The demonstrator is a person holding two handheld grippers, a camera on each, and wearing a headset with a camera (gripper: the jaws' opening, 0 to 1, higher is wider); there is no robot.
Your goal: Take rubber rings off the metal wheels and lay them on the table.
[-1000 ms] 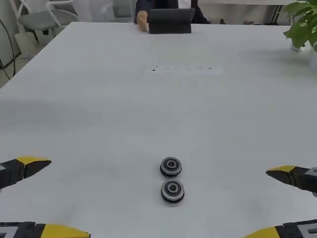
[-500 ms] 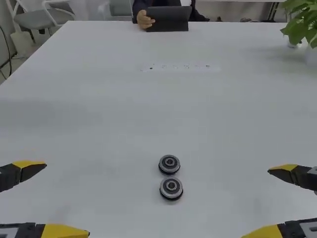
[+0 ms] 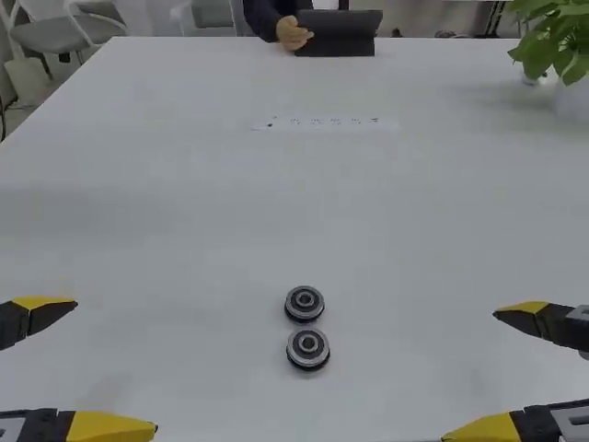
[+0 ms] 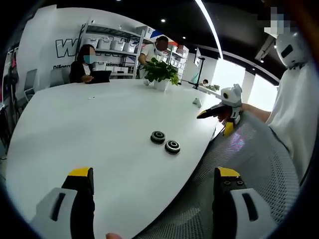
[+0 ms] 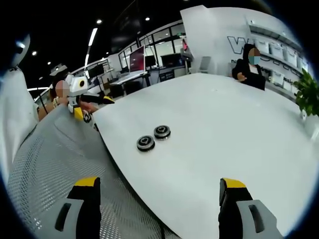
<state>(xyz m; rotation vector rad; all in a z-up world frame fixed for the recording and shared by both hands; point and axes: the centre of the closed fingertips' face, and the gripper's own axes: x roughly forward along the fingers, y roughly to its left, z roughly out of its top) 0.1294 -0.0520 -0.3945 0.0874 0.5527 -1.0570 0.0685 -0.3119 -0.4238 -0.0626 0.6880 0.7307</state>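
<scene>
While left gripper [image 3: 110, 366] and right gripper [image 3: 471, 373] gape empty flanking the wheels [image 3: 305, 304], a clumsy pinch may skid one away.

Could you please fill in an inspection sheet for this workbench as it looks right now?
Surface: white table, no spills seen.
Job's things: far wheel and near wheel lie flat, close together near the front edge; dark rings seemingly on both.
Clutter: faint row of small marks mid-table, too blurred to identify; potted plant at the far right.
Grippers: left gripper and right gripper either side of the wheels, jaws open, holding nothing.
Cables: nothing seen on the table.
Surroundings: person seated at the far end behind a dark laptop; chairs, shelving.
</scene>
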